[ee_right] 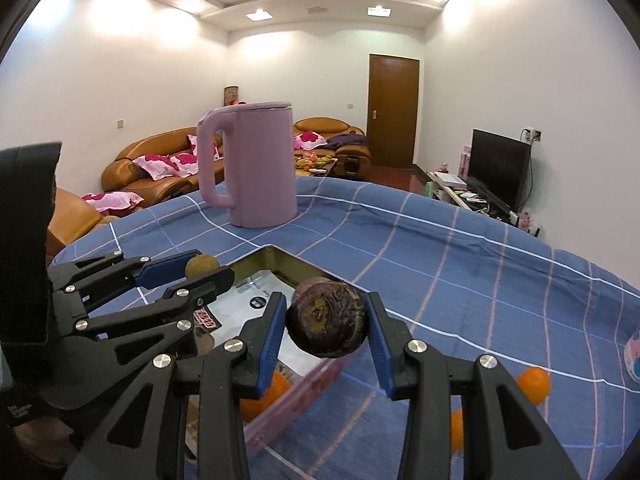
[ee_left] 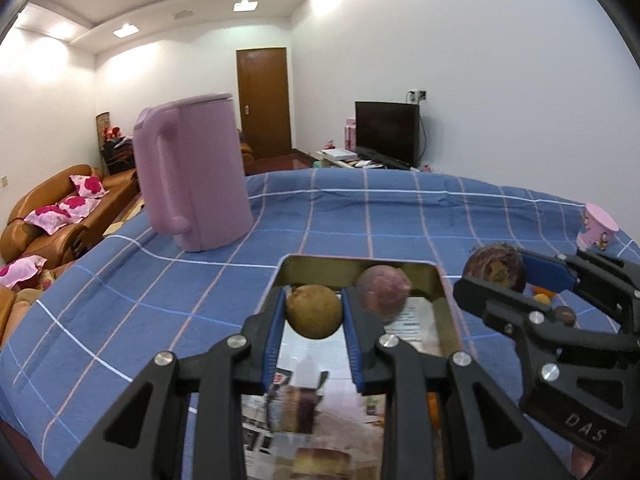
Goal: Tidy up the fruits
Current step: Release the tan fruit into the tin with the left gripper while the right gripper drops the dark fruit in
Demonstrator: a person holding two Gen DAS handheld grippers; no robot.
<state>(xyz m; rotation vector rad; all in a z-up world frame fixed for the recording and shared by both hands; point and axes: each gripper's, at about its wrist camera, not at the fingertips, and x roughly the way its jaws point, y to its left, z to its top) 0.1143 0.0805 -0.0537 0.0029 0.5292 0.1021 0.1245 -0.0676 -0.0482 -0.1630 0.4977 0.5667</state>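
Observation:
My left gripper [ee_left: 313,296] is shut on a round tan fruit [ee_left: 314,314] and holds it above a pink-sided tin box [ee_left: 360,261] with a shiny bottom. A pale purple fruit [ee_left: 384,294] lies in the far end of the tin. To the right, my right gripper [ee_left: 494,270] is shut on a dark purple wrinkled fruit [ee_left: 496,266]. In the right wrist view the right gripper [ee_right: 326,300] grips that purple fruit [ee_right: 326,320] over the tin's [ee_right: 304,392] right side. The left gripper [ee_right: 208,267] holds the tan fruit [ee_right: 202,265] at the left.
A tall pink kettle [ee_left: 192,176] stands on the blue checked tablecloth [ee_left: 360,216] beyond the tin. A pink cup [ee_left: 598,228] sits at the right edge. Oranges [ee_right: 532,384] lie loose on the cloth right of the tin, and one orange [ee_right: 264,396] lies inside it.

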